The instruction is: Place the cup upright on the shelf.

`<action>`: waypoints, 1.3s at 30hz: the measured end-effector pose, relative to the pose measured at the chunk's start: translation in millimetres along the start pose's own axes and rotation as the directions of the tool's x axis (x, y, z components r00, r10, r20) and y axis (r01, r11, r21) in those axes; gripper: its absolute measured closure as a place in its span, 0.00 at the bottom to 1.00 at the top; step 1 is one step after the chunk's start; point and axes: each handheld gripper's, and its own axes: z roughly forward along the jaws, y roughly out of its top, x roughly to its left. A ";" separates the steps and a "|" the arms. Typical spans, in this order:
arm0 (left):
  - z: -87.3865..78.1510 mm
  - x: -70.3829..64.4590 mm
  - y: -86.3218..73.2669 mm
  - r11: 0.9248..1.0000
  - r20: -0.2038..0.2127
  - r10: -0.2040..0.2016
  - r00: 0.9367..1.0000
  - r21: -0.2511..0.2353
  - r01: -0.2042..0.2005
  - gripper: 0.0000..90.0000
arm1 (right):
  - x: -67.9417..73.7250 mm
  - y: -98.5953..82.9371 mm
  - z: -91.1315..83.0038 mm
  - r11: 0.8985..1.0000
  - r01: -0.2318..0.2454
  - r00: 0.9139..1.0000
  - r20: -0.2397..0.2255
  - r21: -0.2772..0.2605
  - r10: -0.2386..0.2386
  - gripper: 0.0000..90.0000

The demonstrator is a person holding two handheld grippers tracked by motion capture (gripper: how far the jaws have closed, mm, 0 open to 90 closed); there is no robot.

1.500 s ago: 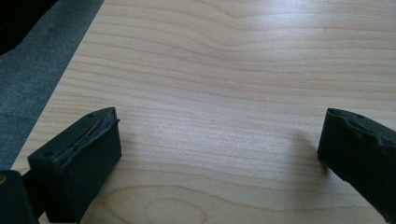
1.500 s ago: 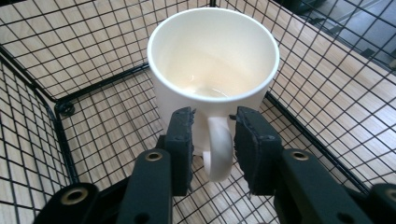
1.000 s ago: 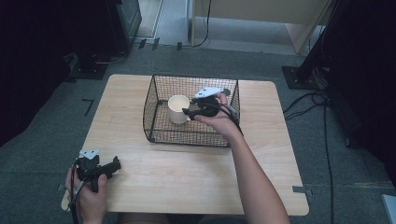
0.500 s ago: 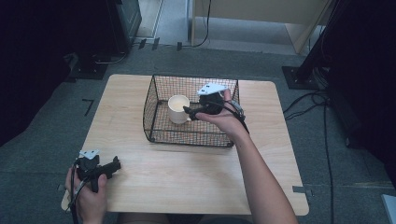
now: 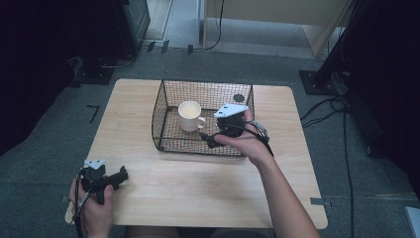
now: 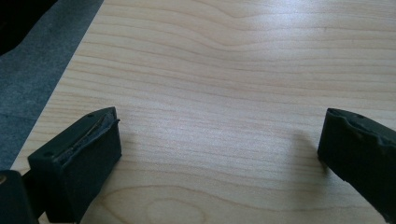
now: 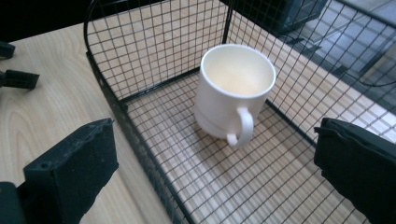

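**Around your wooden table**

Your light wooden table point(image 5: 163, 198) stands on grey carpet point(image 5: 44, 163). Beyond its far edge you see a pale wooden cabinet point(image 5: 277, 15), dark equipment point(image 5: 131, 20) to the left, and black cables point(image 5: 346, 148) trailing across the floor at right.

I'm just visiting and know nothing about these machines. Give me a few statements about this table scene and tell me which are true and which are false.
1. The mug stands upright inside the wire basket. True.
2. The right gripper is clamped on the mug's handle. False: its jaws are wide open and apart from the mug.
3. The left gripper is inside the basket. False: it is over bare wood near the front left corner of the table.
4. The left gripper holds nothing. True: only wood lies between its open jaws.
5. The mug is full of coffee. False: it looks empty.
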 end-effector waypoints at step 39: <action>-0.1 0.1 -0.1 1.000 0.001 0.001 1.000 0.001 -0.001 0.00 | 2.7 -117.2 -83.5 0.996 -0.094 0.992 0.082 0.006 0.093 0.00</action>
